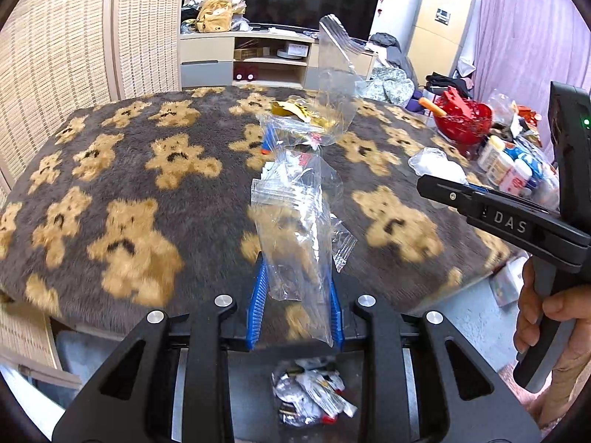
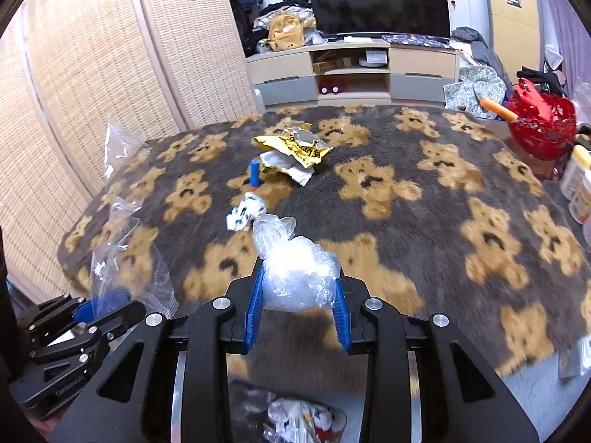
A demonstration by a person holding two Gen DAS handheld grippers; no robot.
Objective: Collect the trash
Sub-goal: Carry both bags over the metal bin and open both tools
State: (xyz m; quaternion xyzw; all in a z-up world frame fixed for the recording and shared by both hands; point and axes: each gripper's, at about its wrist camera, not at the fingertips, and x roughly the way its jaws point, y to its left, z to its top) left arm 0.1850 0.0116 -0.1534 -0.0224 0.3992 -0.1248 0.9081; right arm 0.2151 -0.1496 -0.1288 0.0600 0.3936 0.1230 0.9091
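Note:
My left gripper (image 1: 297, 280) is shut on a clear zip bag (image 1: 295, 229) that stands up between its blue fingers (image 1: 258, 295) above the bear-patterned blanket (image 1: 129, 170). In the right wrist view, my right gripper (image 2: 299, 280) is shut on a crumpled wad of white plastic film (image 2: 295, 277). Farther out on the blanket (image 2: 424, 221) lie a torn yellow wrapper (image 2: 295, 149), a small blue tube (image 2: 255, 173) and a crumpled white wrapper (image 2: 245, 214). Below both grippers, a heap of discarded wrappers (image 1: 310, 395) shows beyond the blanket's near edge.
A red basket (image 2: 539, 125) and several bottles (image 1: 509, 170) crowd the table's right side. A woven screen (image 2: 92, 74) stands at the left, and a TV cabinet (image 2: 351, 70) behind. A person's hand (image 1: 546, 317) grips the right tool's handle.

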